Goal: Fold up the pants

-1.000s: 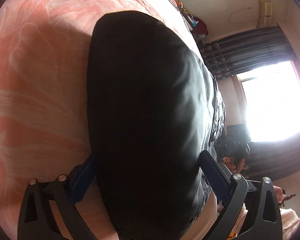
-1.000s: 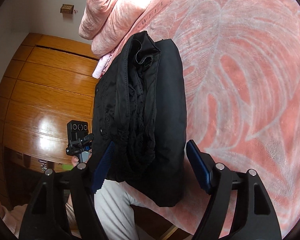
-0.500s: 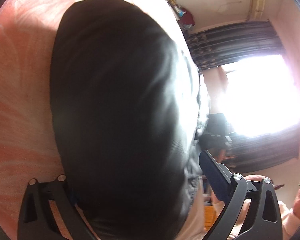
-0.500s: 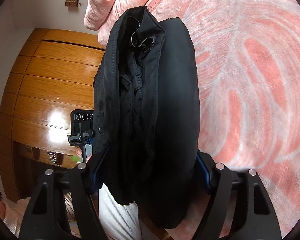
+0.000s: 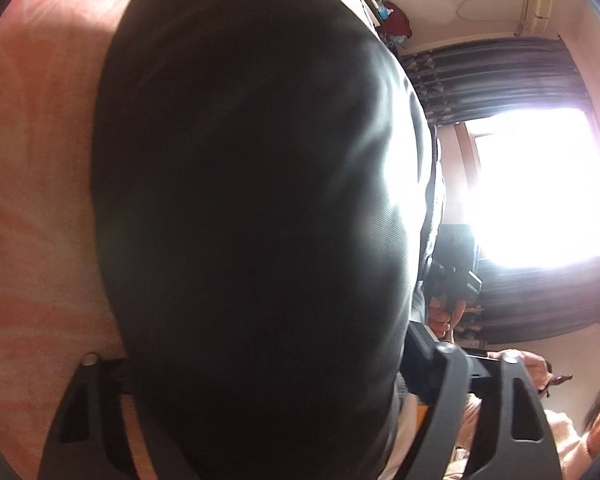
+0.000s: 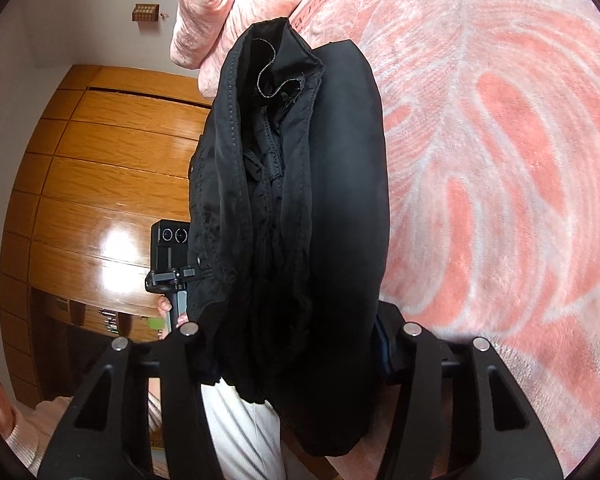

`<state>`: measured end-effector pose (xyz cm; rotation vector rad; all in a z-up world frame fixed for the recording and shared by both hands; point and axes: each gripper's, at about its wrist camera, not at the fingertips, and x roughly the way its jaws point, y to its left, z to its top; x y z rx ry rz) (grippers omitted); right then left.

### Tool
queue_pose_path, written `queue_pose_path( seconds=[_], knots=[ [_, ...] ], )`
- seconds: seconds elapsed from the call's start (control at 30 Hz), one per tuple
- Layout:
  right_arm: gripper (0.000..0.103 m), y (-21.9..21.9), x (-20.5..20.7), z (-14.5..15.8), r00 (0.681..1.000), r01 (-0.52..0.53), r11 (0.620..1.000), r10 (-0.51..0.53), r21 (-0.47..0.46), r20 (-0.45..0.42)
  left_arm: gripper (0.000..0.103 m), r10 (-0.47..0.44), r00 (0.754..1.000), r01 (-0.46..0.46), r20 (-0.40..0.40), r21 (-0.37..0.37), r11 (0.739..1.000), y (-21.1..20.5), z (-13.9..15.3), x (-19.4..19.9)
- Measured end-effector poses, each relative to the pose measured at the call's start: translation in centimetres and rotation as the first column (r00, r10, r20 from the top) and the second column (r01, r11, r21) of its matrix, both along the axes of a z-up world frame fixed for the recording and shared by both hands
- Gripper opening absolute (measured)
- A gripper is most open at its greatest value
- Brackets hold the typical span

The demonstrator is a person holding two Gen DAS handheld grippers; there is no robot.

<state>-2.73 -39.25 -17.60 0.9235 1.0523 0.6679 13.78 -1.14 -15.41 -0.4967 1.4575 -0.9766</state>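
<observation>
Both black two-finger grippers, left (image 5: 260, 376) and right (image 6: 296, 332), are closing onto opposite ends of the folded bundle of black fabric pants (image 6: 300, 220) lying on the pink leaf-patterned bedspread (image 6: 500, 160), readying a lift

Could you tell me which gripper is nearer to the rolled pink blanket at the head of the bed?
Right. The right gripper, closing around the folded black pants, faces the pink blanket just beyond them. The left gripper, also closing around the pants, faces the window; no blanket shows there.
</observation>
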Motion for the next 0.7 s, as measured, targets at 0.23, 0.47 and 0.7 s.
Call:
queue_pose_path(
  seconds=[0.23,0.47,0.7],
  knots=[
    [0.041,0.7,-0.5,2.9,0.998,0.019,0.998,-0.016,-0.054,0.067,0.044,0.06,0.996,-0.057,0.06,-0.043,0.997,0.6,2.4,-0.8],
    [0.04,0.4,1.3,7.7,0.986,0.041,0.993,-0.022,-0.112,0.168,0.042,0.099,0.986,-0.082,0.131,-0.132,0.988,0.5,4.3,0.4],
    [0.04,-1.4,8.4,11.2,0.97,0.07,0.986,-0.031,-0.153,0.241,0.042,0.145,0.956,-0.109,0.254,-0.151,0.983,-2.5,7.9,6.1]
  ],
)
